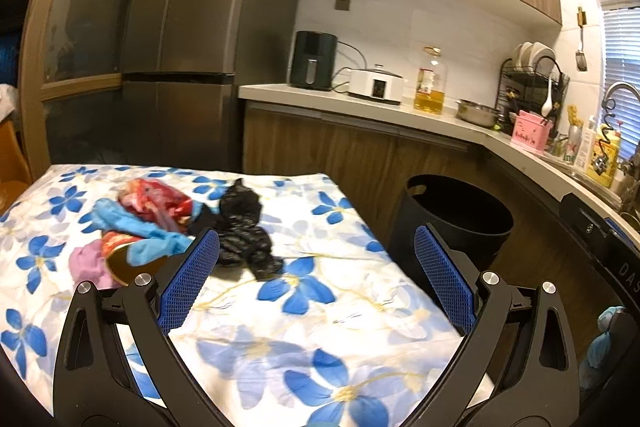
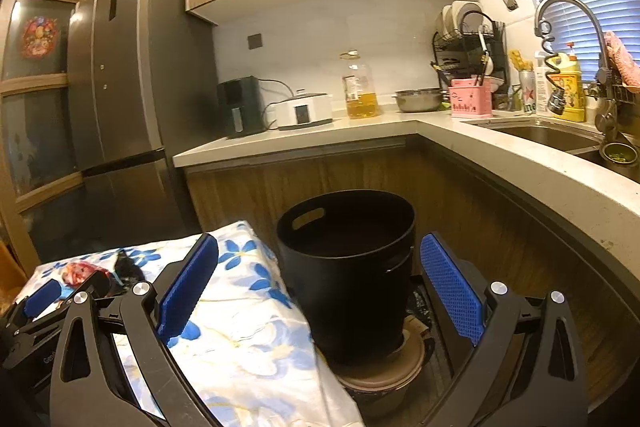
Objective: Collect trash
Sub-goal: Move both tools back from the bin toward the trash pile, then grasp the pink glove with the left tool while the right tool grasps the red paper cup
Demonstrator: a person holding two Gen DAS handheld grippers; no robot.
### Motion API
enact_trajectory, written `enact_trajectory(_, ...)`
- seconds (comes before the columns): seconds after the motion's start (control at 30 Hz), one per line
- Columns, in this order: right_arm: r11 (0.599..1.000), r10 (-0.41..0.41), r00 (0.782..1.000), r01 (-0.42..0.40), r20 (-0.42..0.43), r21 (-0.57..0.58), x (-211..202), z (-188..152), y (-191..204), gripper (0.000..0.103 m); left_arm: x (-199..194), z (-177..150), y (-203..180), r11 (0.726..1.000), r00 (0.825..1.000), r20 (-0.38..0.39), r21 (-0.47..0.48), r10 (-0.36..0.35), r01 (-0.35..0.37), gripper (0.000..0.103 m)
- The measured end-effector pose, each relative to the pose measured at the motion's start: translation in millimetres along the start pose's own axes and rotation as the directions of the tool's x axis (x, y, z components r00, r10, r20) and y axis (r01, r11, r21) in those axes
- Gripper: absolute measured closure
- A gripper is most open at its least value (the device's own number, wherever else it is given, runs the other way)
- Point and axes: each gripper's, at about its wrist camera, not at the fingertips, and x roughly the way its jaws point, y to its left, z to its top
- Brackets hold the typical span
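Observation:
A pile of trash lies on the flower-print cloth (image 1: 320, 307): a crumpled black bag (image 1: 244, 231), a red wrapper (image 1: 156, 201), a blue glove (image 1: 136, 227) and a purple scrap (image 1: 86, 263). My left gripper (image 1: 316, 251) is open and empty, just in front of the pile, its left finger beside the black bag. A black bin (image 1: 460, 219) stands to the right of the table; it also shows in the right wrist view (image 2: 348, 267). My right gripper (image 2: 320, 267) is open and empty, facing the bin. The left gripper (image 2: 52, 297) shows there at the lower left.
A kitchen counter (image 2: 320, 133) runs behind the bin and curves right to a sink (image 2: 552, 135). It holds an air fryer (image 1: 313, 65), a white cooker (image 1: 376, 87), an oil bottle (image 1: 430, 83), a steel bowl and a dish rack. A dark fridge (image 1: 192, 39) stands behind the table.

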Motion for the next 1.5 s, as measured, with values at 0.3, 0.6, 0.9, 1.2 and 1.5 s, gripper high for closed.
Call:
enact_trajectory(0.3,0.997,0.074,0.997,-0.074,-0.012,-0.008,-3.9,-9.5,24.3,0.006,-15.7,-9.4,39.1,0.997,0.997,0.013,-0.021,0.080,-0.080,0.007)
enact_trajectory(0.6,0.992,0.118,0.992,-0.119,-0.038,-0.028,-0.5,-19.2,47.6,0.006,-24.7,-19.5,80.1,0.988,0.989,0.011,-0.056,0.147,-0.146,0.007)
enact_trajectory(0.9,0.985,0.164,0.984,-0.166,-0.062,-0.035,7.9,-31.7,68.4,0.008,-26.4,-32.9,124.1,0.965,0.968,-0.019,-0.086,0.249,-0.249,0.007)
enact_trajectory(1.2,0.972,0.226,0.968,-0.232,-0.109,-0.045,22.2,-49.2,99.5,0.011,-23.1,-39.9,165.5,0.928,0.934,-0.035,-0.103,0.355,-0.357,0.007)
enact_trajectory(1.5,0.950,0.294,0.946,-0.305,-0.137,-0.068,35.1,-59.2,139.4,0.017,-2.0,-41.4,188.4,0.920,0.924,-0.128,-0.115,0.359,-0.374,0.016)
